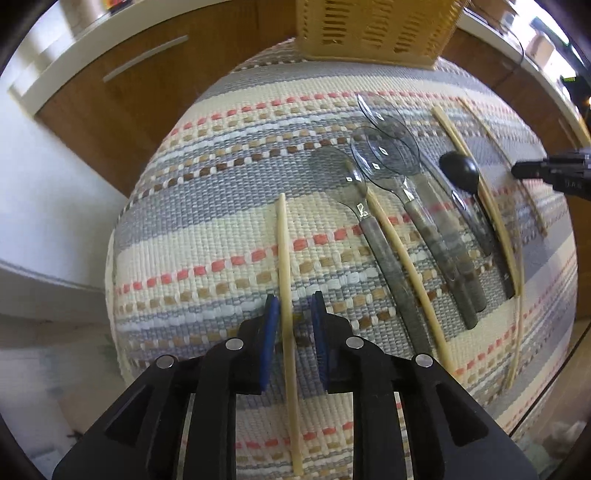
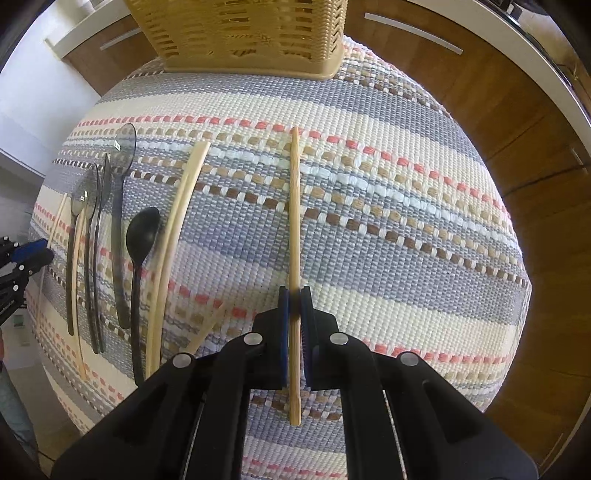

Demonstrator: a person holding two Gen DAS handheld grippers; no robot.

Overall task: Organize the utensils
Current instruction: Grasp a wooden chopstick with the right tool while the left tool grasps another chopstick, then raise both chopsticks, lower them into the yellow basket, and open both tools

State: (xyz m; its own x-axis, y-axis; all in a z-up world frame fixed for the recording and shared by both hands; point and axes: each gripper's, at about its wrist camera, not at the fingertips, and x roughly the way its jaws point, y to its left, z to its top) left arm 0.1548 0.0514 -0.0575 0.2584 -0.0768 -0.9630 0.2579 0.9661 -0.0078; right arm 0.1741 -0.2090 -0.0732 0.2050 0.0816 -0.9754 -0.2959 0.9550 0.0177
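Note:
My left gripper (image 1: 294,314) is open, its blue pads on either side of a pale chopstick (image 1: 286,280) that lies on the striped mat (image 1: 221,206). My right gripper (image 2: 294,299) is shut on a tan chopstick (image 2: 294,221), which points away over the mat. Several clear spoons with grey handles (image 1: 384,162) and a black spoon (image 1: 460,168) lie side by side to the right of my left gripper. More chopsticks (image 2: 173,229) lie among them. The right gripper also shows at the right edge of the left wrist view (image 1: 517,170).
A woven tan basket (image 2: 240,33) stands at the far edge of the mat. Wooden cabinets with metal handles (image 1: 144,59) are behind it. The mat's edge drops off on the left (image 1: 114,258). My left gripper shows at the left edge of the right wrist view (image 2: 40,251).

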